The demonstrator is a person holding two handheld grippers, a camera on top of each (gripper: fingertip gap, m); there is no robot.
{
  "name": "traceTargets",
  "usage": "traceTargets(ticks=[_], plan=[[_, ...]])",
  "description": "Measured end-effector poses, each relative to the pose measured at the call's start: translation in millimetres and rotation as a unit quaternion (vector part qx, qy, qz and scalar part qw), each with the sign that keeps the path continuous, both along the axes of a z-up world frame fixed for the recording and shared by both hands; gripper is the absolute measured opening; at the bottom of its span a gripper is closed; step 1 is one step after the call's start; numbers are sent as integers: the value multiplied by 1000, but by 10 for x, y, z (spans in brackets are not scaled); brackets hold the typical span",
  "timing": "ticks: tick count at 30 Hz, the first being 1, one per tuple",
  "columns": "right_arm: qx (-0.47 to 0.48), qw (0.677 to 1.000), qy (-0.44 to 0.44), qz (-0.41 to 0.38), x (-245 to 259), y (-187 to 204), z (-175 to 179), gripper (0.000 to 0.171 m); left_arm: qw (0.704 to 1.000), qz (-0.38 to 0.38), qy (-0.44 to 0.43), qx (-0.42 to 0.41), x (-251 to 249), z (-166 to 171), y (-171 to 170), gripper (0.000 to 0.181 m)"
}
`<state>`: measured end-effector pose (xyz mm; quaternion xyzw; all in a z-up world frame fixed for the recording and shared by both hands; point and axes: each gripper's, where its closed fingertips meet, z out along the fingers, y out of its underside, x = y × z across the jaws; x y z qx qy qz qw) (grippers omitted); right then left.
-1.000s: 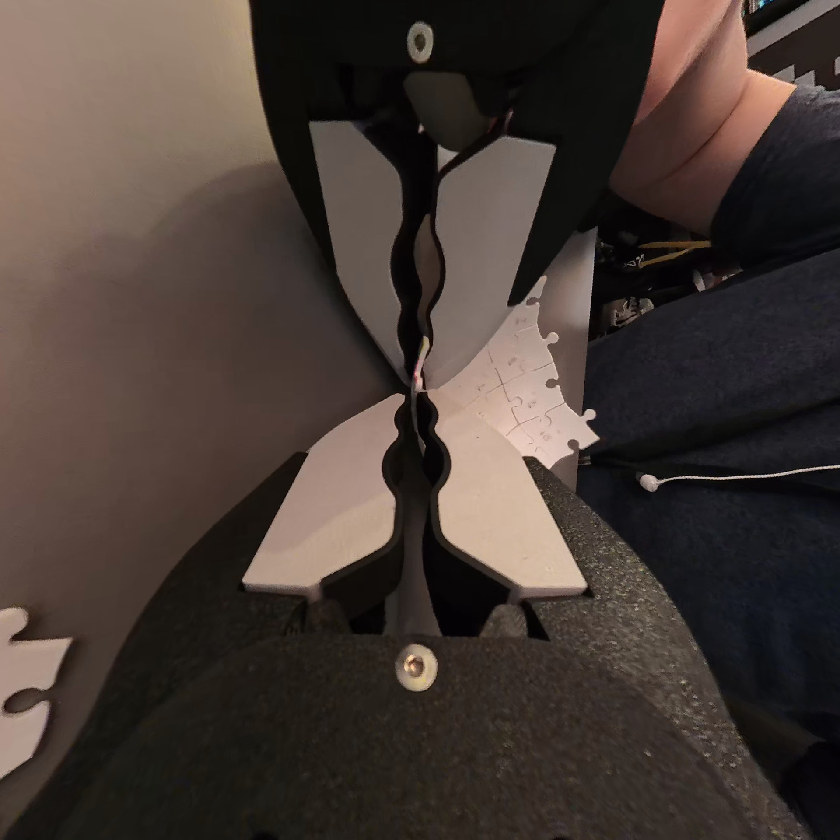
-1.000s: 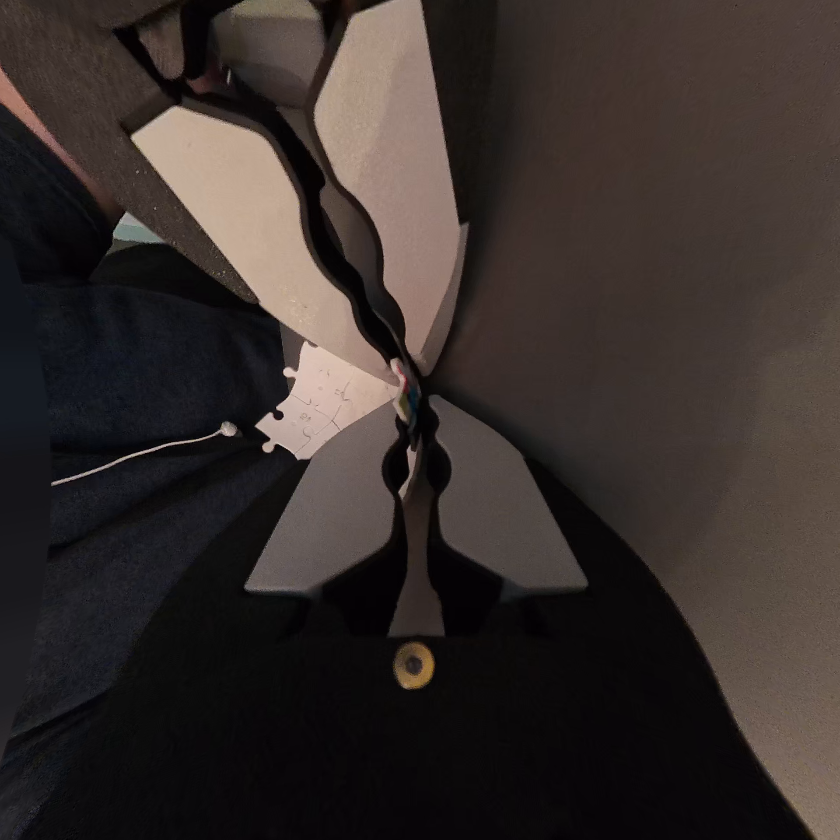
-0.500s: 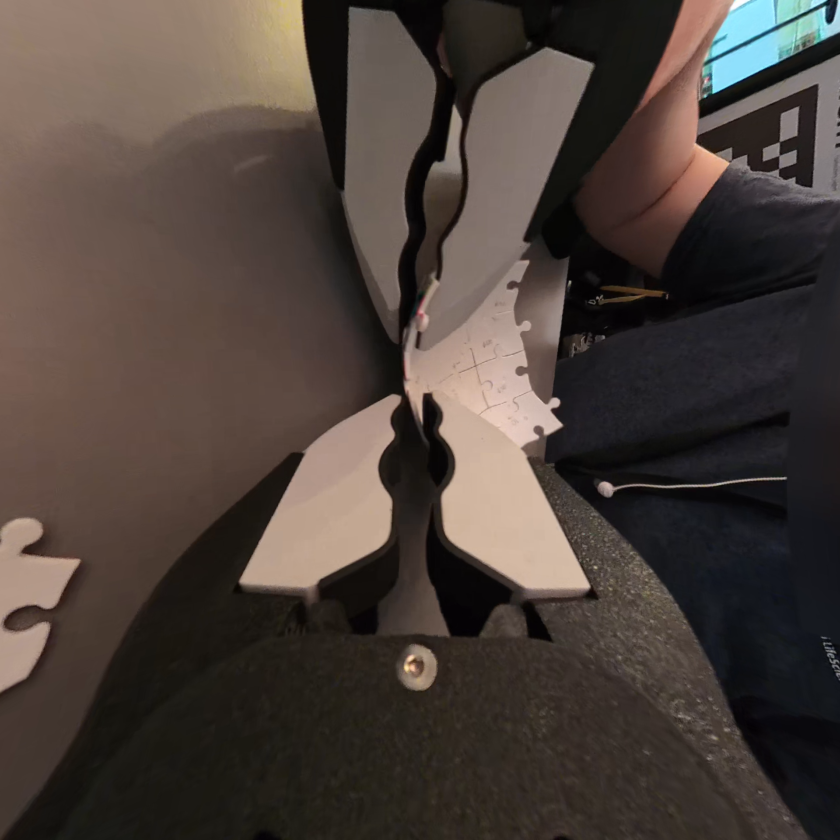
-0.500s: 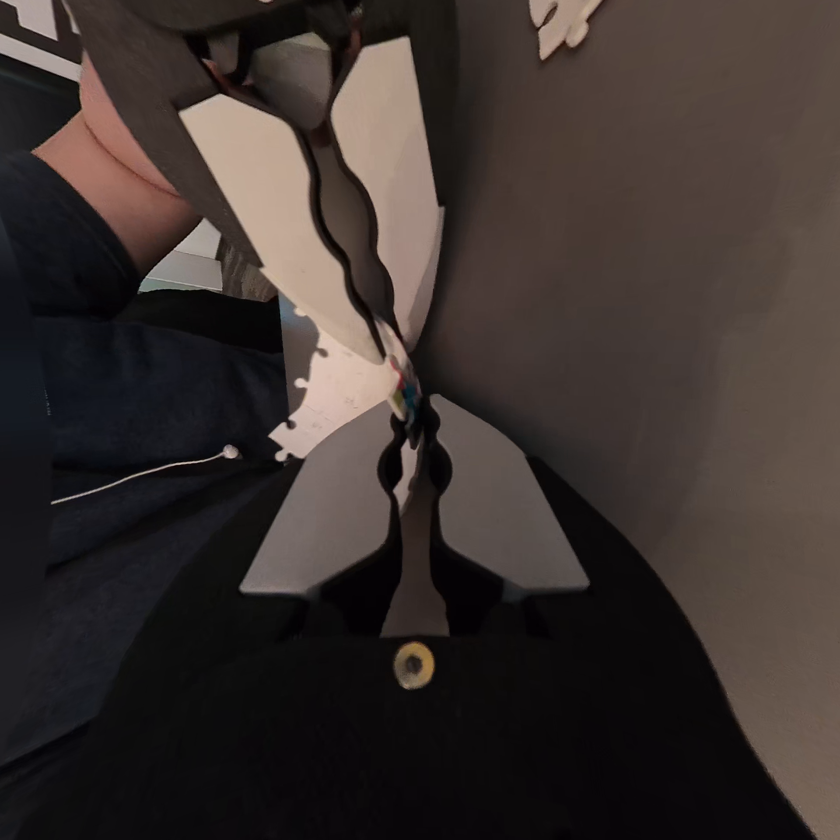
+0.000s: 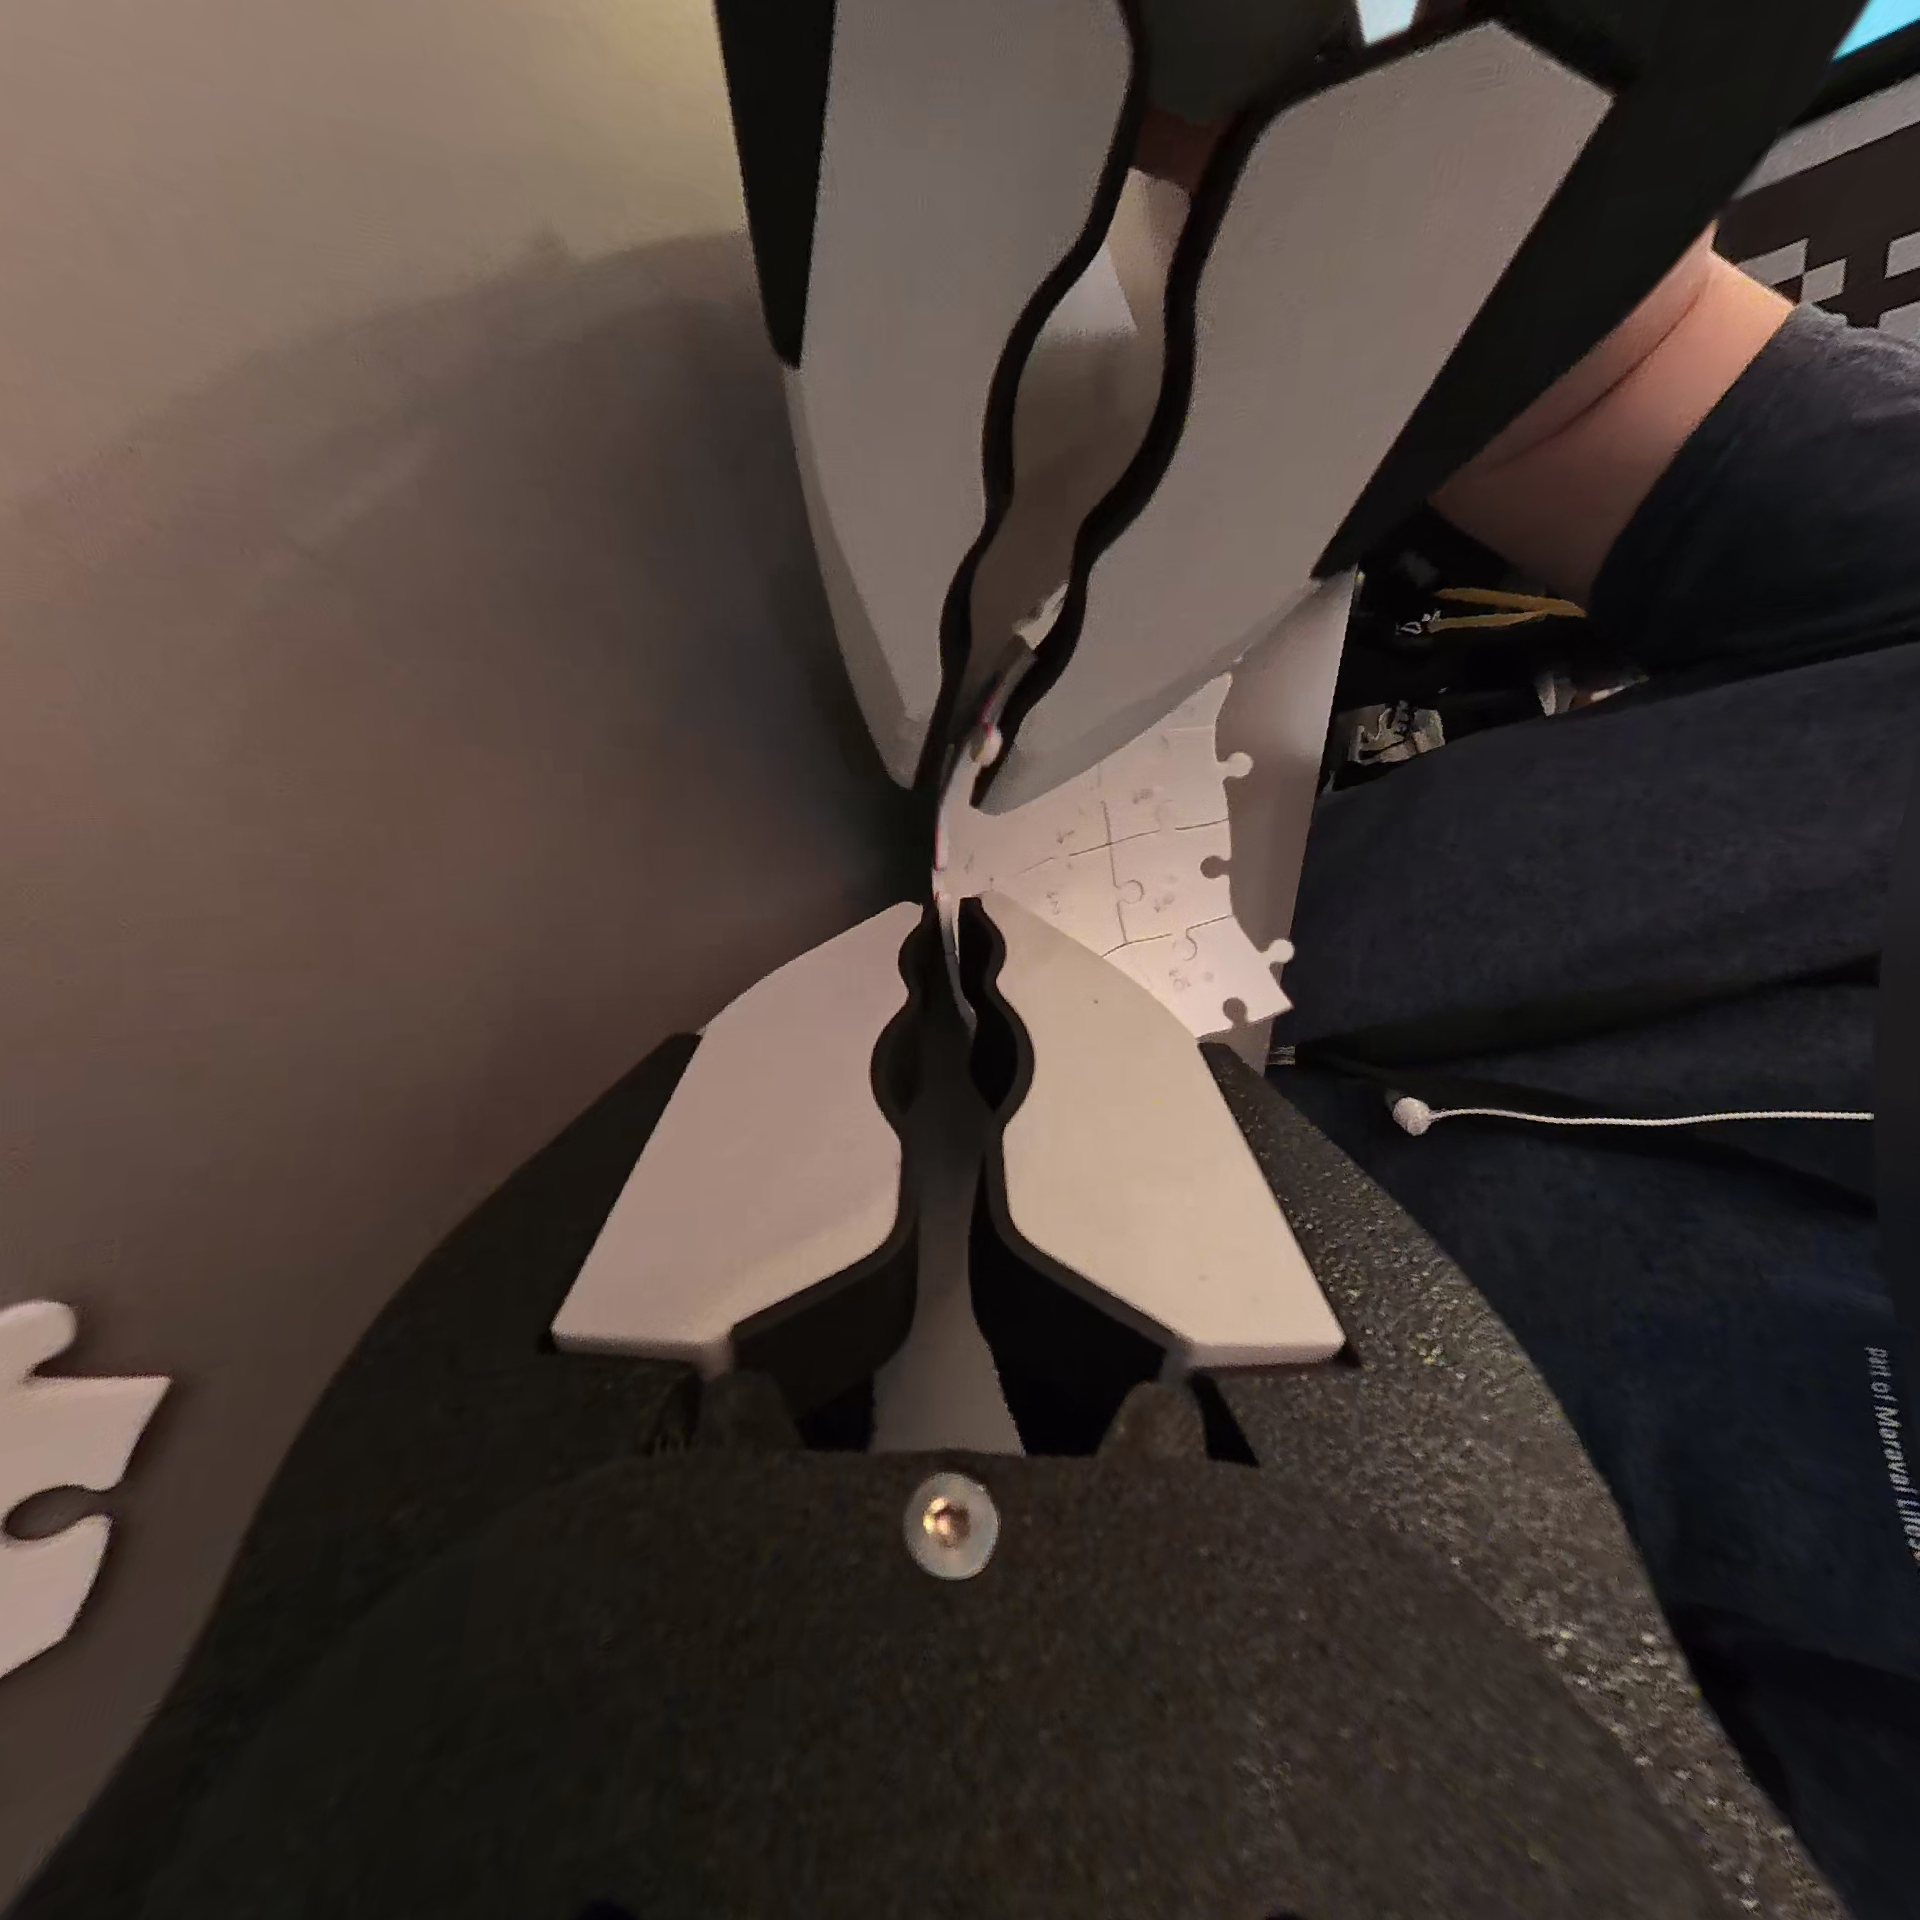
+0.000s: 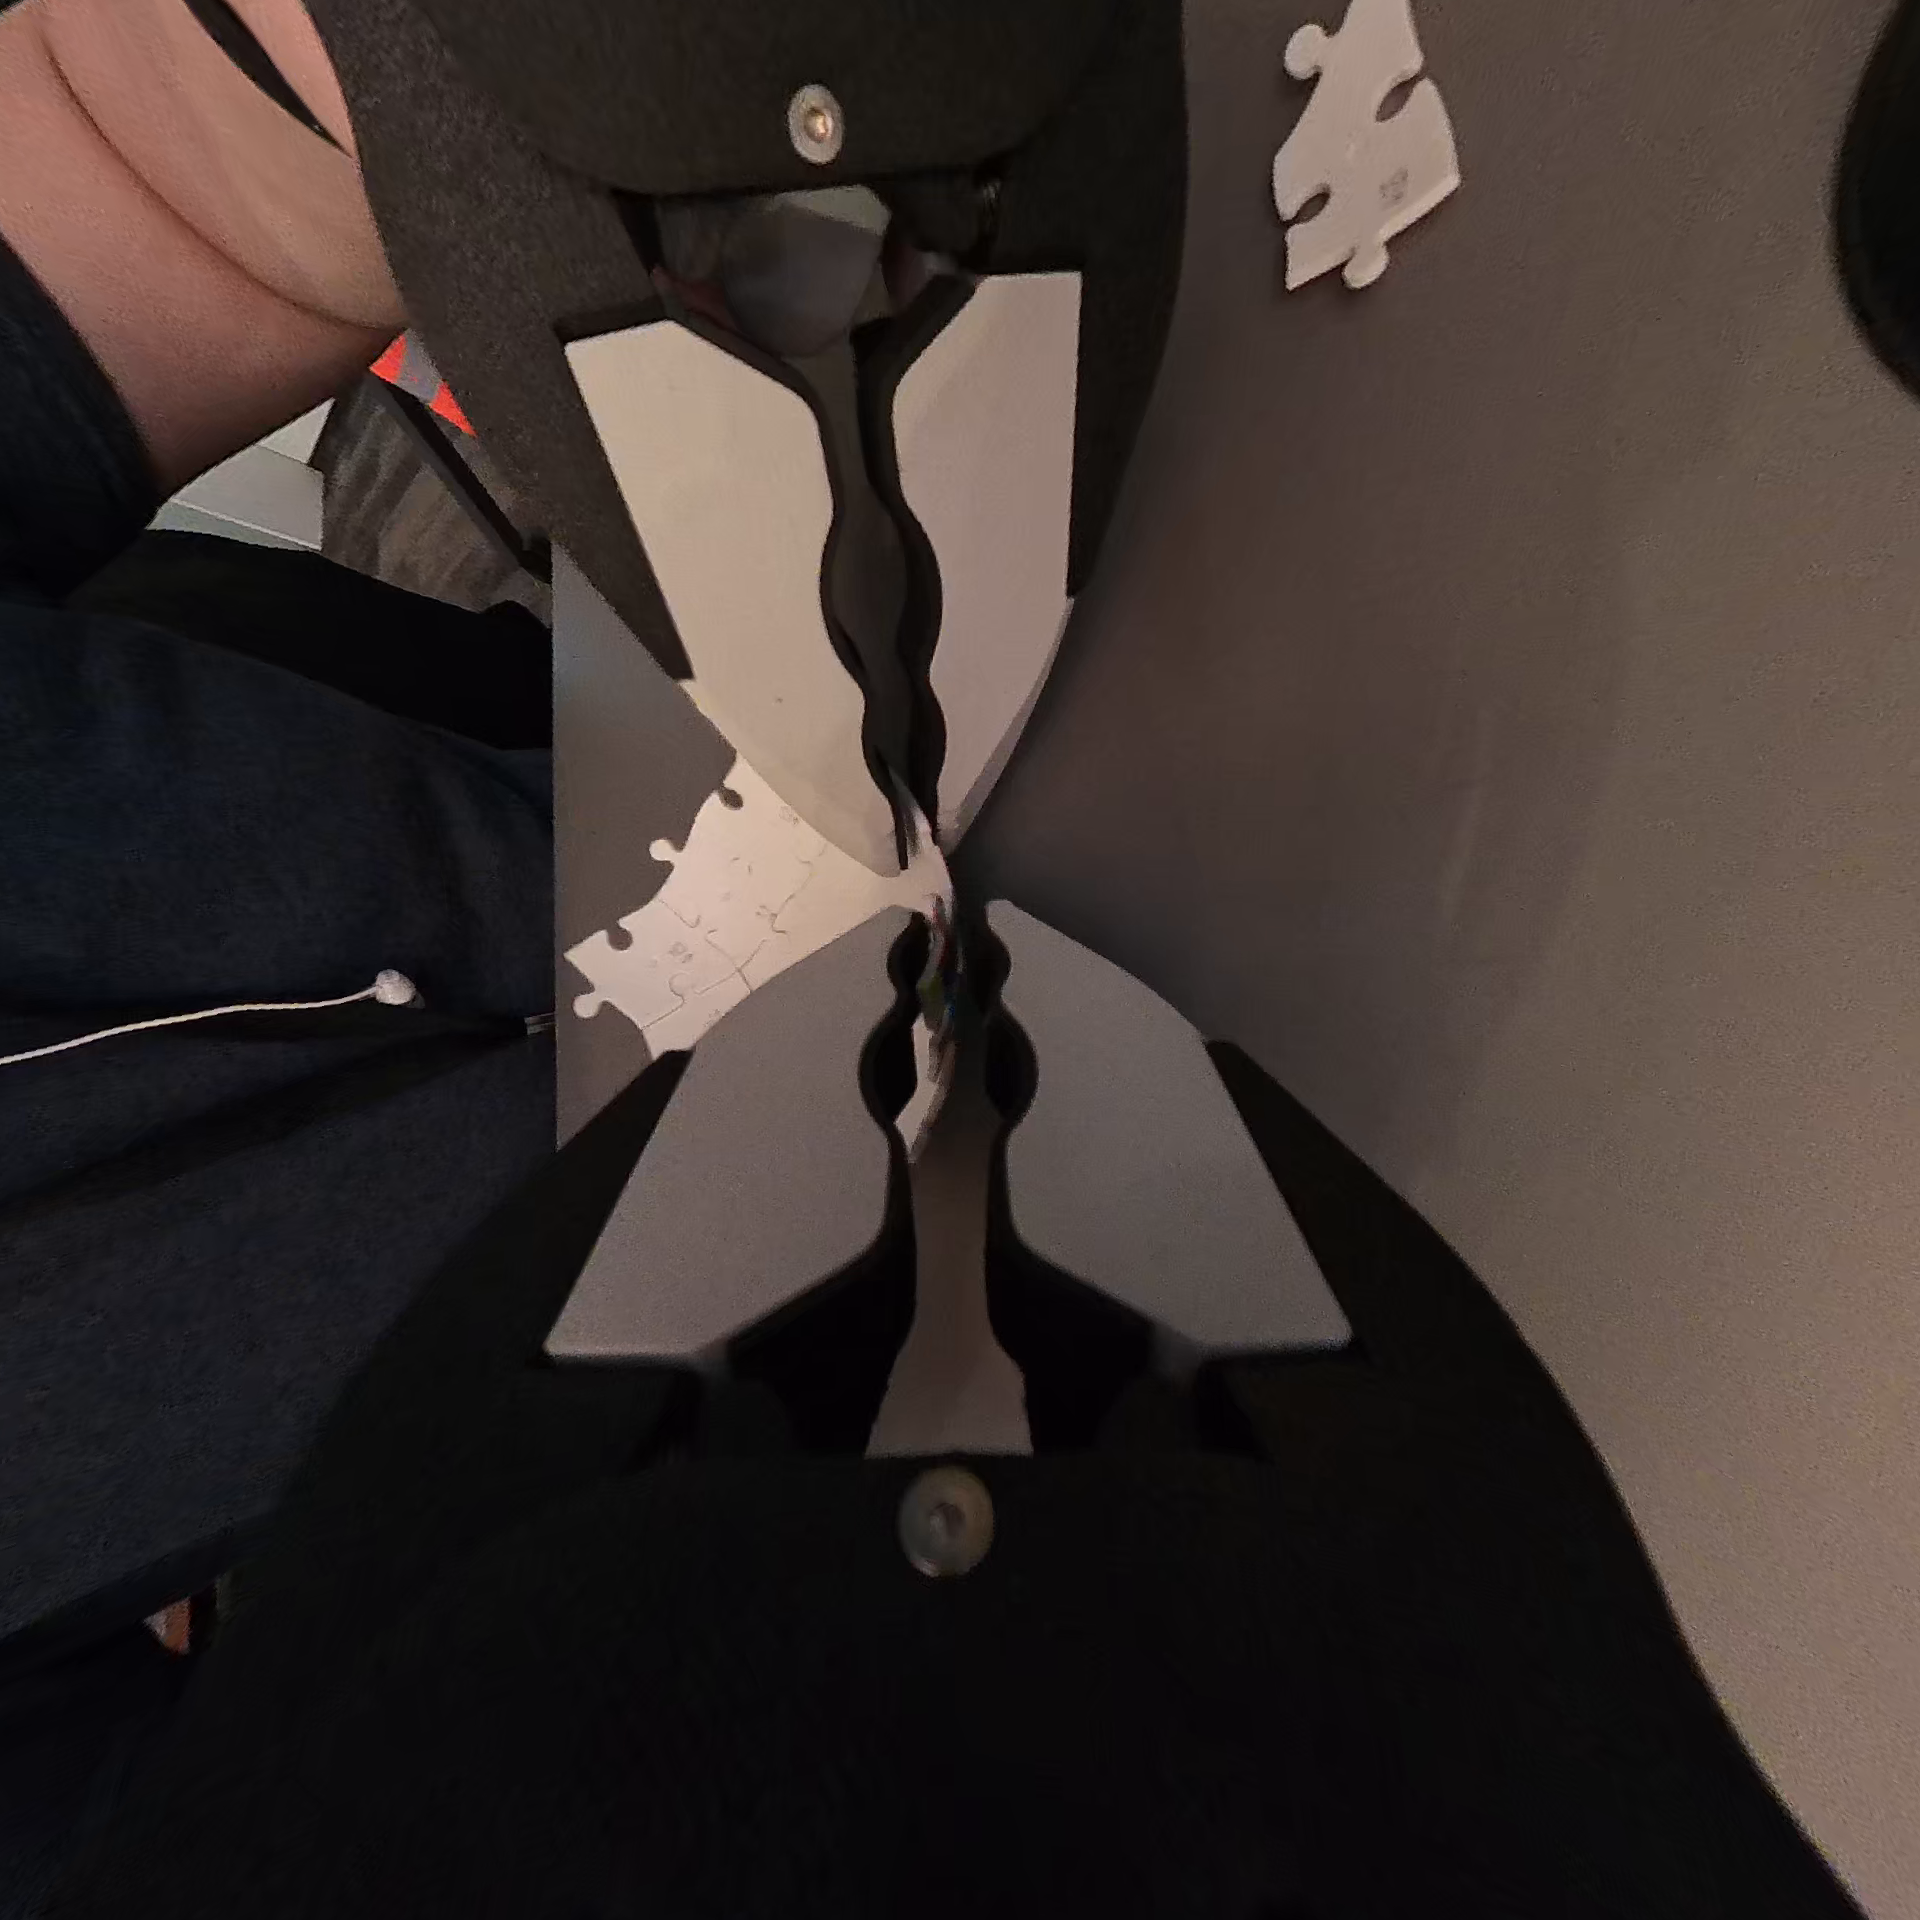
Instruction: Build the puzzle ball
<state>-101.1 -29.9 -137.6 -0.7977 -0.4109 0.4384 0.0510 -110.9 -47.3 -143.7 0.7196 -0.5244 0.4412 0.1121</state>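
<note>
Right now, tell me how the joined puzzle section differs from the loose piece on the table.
The joined section is several interlocked pieces, curved and held in the air; the loose piece is single and lies flat on the table. Both claws, left and right, pinch the section; nothing touches the loose piece. Both show white backs with knobbed edges.

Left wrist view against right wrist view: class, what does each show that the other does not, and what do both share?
Only the left wrist view shows a striped yellow band in the dark clutter behind the person's arm, and a black-and-white patterned board at the upper right.

Only the right wrist view shows a red-and-grey object below the forearm.

Both show the left gripper and right gripper meeting tip to tip, each shut on the assembled puzzle section, one loose puzzle piece on the grey table, and a white drawstring.
</note>
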Motion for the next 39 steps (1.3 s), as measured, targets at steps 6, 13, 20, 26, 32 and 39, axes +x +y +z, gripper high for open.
traceTargets(ticks=[6,13,20,26,32,39], plan=[[19,1000,-20,15,31,-4,-19,8,1000,-4,4,-5,43,1,-10,3],[9,1000,-14,18,28,-32,-12,4,1000,-4,8,-4,62,16,-10,3],[33,998,-32,30,30,-76,-42,4,1000,-20,17,9,52,-21,-55,3],[26,999,18,23,48,-45,57,8,1000,-2,1,0,53,29,-12,2],[5,1000,-11,9,102,-61,-37,11,1000,4,10,8,32,-2,7,3],[2,1000,-7,-7,100,-27,-30,10,1000,19,-5,-9,47,44,28,3]])
